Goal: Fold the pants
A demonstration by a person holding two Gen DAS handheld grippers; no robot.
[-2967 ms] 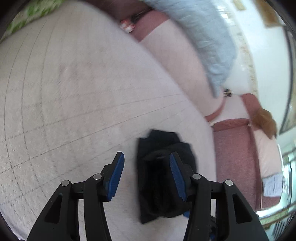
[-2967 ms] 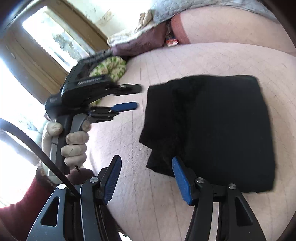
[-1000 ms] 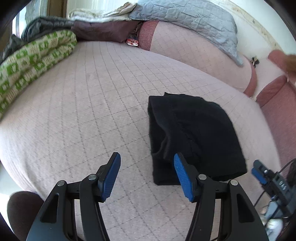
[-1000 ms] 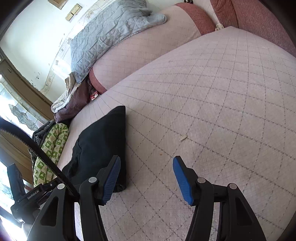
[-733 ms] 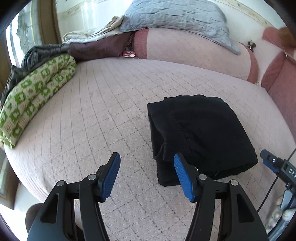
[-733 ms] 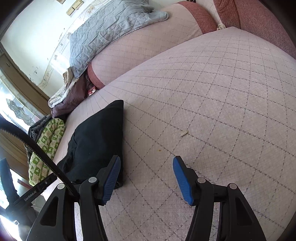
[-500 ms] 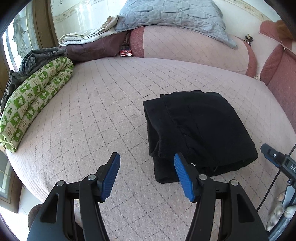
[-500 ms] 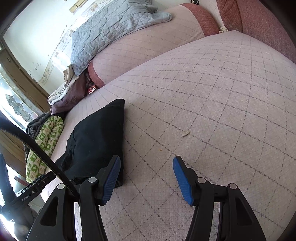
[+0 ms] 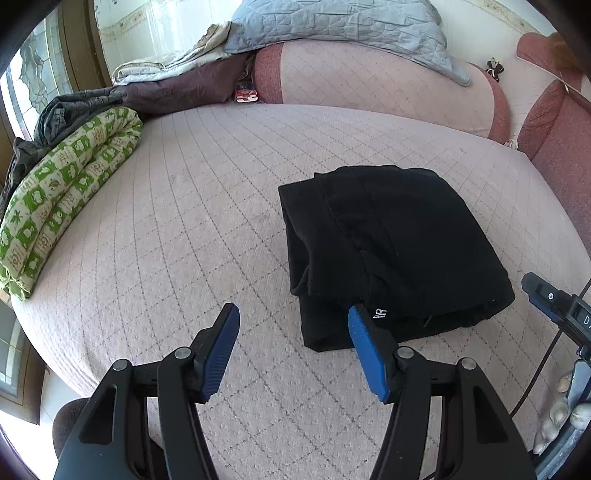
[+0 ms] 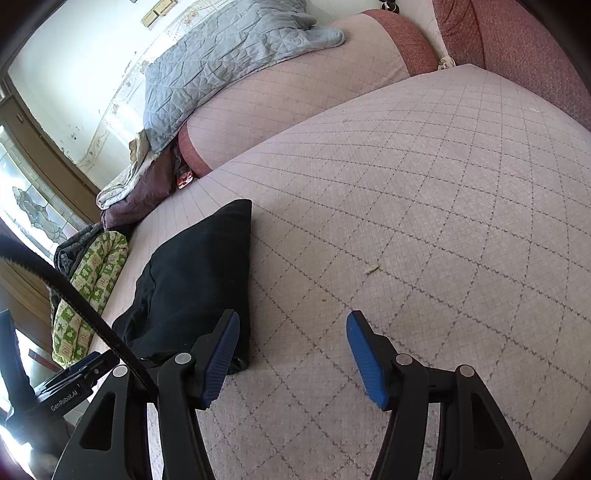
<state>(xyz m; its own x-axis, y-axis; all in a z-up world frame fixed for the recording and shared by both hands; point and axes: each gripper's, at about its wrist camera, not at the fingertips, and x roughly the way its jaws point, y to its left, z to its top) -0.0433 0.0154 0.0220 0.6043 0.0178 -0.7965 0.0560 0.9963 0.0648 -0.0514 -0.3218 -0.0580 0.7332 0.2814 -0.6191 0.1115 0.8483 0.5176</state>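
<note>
Left wrist view: black pants point(image 9: 391, 243) lie folded into a thick, roughly square bundle on the pink quilted bedspread point(image 9: 192, 229), right of the middle of the bed.
Bundle detail: a small white mark shows on its near edge, and the lower layer sticks out a little below the upper one.
Left gripper point(image 9: 291, 343): jaws stand apart over bare bedspread, nothing between them; the right blue pad point(image 9: 365, 354) overlaps the bundle's near corner in the picture, and I cannot tell whether it touches.
Right gripper point(image 10: 291, 350): jaws stand apart with nothing between them, over bare bedspread just beside the bundle; the pants lie to its left, behind the left pad point(image 10: 221, 354).
Right hand point(image 9: 561, 410): fingers show at the lower right edge of the left wrist view, wrapped around that tool's handle.
Far side of bed: a grey quilted blanket point(image 9: 332, 22) drapes over a long pink bolster point(image 9: 369, 85).
Left edge of bed: a rolled green-and-white patterned blanket point(image 9: 62, 192), with dark grey cloth point(image 9: 70, 110) and a maroon cloth point(image 9: 177, 88) beyond it.
Small item: a red-and-white packet point(image 9: 245, 91) sits against the end of the bolster.
</note>
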